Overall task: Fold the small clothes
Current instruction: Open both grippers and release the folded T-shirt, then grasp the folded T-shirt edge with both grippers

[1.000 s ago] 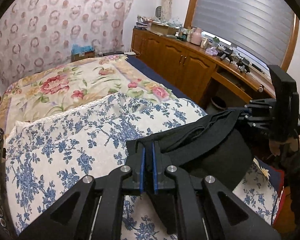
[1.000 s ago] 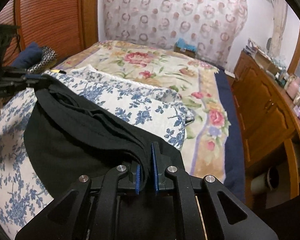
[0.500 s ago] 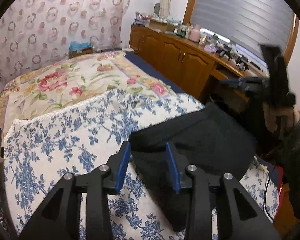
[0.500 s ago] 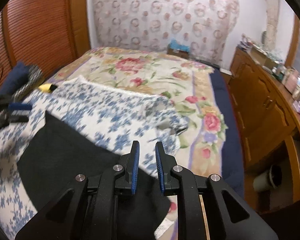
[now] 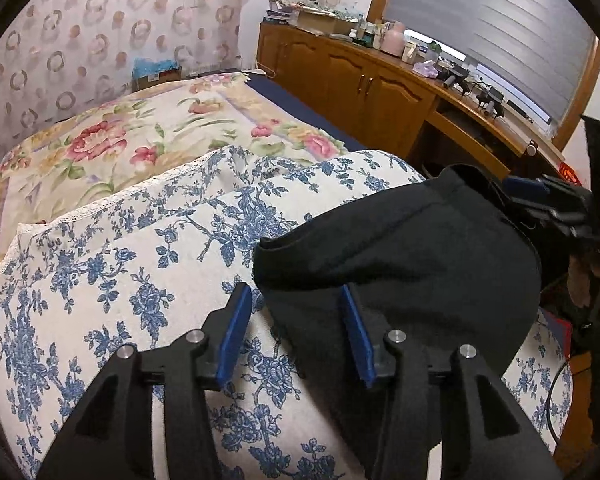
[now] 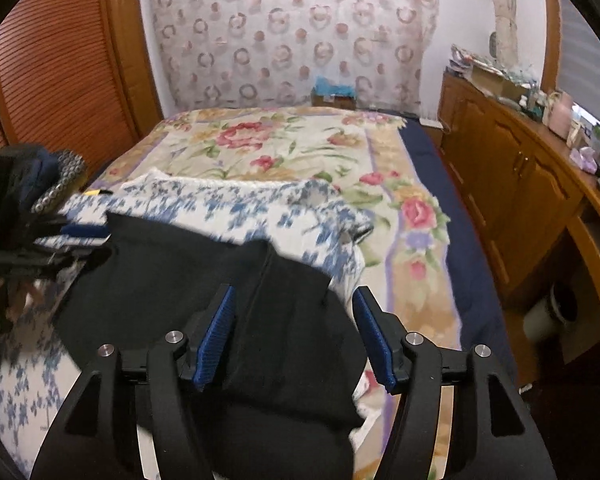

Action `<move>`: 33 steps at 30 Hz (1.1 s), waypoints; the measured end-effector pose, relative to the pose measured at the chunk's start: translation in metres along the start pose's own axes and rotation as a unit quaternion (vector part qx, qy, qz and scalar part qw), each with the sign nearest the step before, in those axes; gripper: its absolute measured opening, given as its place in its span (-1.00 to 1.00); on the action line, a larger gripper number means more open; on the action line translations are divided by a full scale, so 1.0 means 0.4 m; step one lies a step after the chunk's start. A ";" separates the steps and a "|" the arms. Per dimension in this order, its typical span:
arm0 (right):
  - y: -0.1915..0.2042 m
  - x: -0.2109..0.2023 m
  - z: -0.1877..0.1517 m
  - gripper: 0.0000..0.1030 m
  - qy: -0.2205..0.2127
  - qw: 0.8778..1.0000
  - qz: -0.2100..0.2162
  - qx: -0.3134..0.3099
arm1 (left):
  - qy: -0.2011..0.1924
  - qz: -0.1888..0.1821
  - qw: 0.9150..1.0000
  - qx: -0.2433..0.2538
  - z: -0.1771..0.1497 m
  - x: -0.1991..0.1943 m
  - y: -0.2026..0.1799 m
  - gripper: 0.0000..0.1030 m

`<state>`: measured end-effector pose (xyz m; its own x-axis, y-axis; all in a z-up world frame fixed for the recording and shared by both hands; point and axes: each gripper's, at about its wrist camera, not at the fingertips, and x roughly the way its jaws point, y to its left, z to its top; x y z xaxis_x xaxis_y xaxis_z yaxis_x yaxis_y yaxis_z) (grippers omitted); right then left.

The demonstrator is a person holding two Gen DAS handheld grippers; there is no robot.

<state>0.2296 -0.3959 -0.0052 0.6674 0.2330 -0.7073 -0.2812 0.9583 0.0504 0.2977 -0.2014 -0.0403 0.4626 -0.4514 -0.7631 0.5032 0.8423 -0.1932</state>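
A black garment (image 5: pixel 412 256) lies folded on the blue-flowered white cloth (image 5: pixel 112 280) on the bed. My left gripper (image 5: pixel 296 332) is open, its blue pads just above the garment's near left edge, holding nothing. My right gripper (image 6: pixel 294 336) is open too, its pads spread over the garment's right part (image 6: pixel 284 320), where a fold ridge runs. The right gripper also shows in the left wrist view (image 5: pixel 548 196) at the garment's far right edge. The left gripper shows blurred in the right wrist view (image 6: pixel 48 240) at the left.
The bed carries a rose-patterned blanket (image 6: pixel 292 148) beyond the blue-flowered cloth. A wooden cabinet (image 5: pixel 364 80) with cluttered top runs along the right wall under a blind-covered window. A wooden louvred door (image 6: pixel 52 80) stands on the left. A dark bundle (image 6: pixel 24 184) lies at the bed's left edge.
Both grippers were shut on the black garment and held it up; they have opened and let it go. The garment now lies flat on the blue-flowered cloth.
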 end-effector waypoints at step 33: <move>-0.063 0.117 -0.055 0.44 0.058 0.990 0.033 0.121 | 0.018 -0.029 0.998 -0.047 0.016 0.064 0.026 -0.07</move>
<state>0.2528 -0.4126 -0.0552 0.5661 0.2898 -0.7717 -0.1390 0.9563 0.2571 0.3195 -0.2063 -0.0578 0.4070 -0.4901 -0.7708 0.4570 0.8399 -0.2927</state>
